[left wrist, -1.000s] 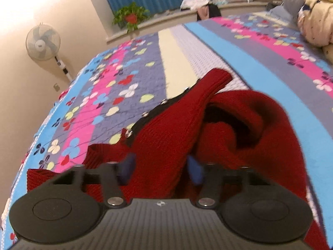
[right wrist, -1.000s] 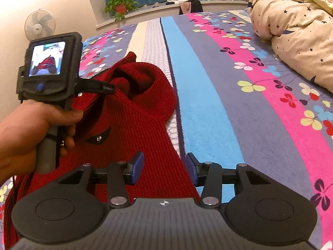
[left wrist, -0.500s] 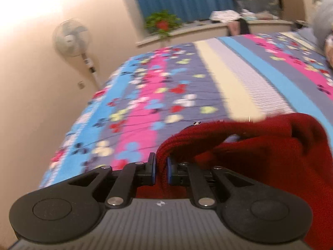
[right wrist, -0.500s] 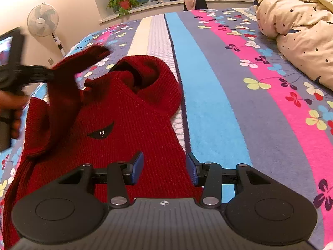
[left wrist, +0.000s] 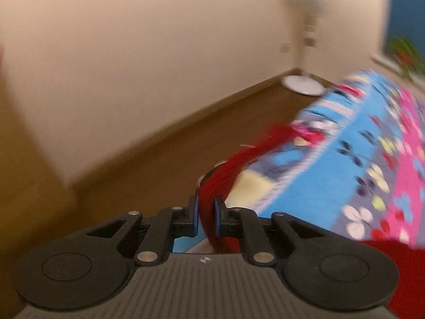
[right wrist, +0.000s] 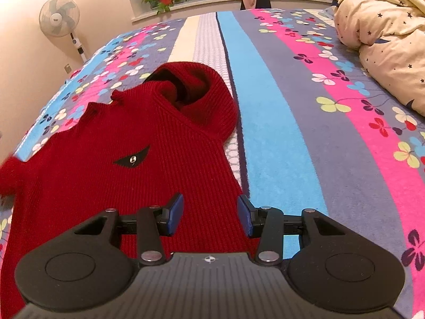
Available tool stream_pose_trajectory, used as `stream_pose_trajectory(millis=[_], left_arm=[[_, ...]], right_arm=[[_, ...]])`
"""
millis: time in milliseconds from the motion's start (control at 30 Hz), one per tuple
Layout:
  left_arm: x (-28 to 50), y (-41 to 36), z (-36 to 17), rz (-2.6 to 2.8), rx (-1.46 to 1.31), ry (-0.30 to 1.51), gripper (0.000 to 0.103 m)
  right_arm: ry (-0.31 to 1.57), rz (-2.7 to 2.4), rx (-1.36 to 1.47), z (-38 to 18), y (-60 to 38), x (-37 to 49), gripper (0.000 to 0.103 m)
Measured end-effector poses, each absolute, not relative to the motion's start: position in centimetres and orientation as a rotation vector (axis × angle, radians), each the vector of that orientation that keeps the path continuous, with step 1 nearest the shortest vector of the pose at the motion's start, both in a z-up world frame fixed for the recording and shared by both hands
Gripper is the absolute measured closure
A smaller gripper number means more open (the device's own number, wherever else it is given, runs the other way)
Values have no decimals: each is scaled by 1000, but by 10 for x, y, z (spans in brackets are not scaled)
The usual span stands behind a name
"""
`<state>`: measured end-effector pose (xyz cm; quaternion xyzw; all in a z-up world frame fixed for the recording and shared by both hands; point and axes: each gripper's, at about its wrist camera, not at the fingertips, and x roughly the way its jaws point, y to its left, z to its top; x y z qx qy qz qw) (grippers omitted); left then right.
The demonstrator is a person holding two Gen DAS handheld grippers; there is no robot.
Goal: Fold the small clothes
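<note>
Red knit sweater [right wrist: 127, 164]: lies flat on the floral bed cover [right wrist: 292, 122], lower left of frame. My left claw [left wrist: 206, 214] pinches a red fold. My right claw [right wrist: 209, 216] hovers half-wide above the hem, gripping nothing. Fan [right wrist: 59, 16], upper left.

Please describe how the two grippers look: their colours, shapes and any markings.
Both look alike. The left gripper and the right gripper each have a grey ribbed body with a small round crosshair mark at its front edge, two round black discs at the sides, black linkage arms with silver rivets, and two black fingers faced with blue pads. No cables, sleeves or hands show.
</note>
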<state>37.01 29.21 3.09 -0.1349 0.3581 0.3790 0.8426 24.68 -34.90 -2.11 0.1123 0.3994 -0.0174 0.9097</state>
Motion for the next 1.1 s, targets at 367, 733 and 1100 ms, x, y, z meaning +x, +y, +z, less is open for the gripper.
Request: stream_pose_trajectory(millis=[367,733,1100], left_arm=[[235,329,-46,665,-841,714,55],[249,353,-66,614,-854,708,69],[281,290,-36,722,-251,680,58]], right_arm=[[860,-15,137,-32,-325,243,56],[899,-12,41,-47,-307,248,56],[905,-25,26,-52,-307,252,56]])
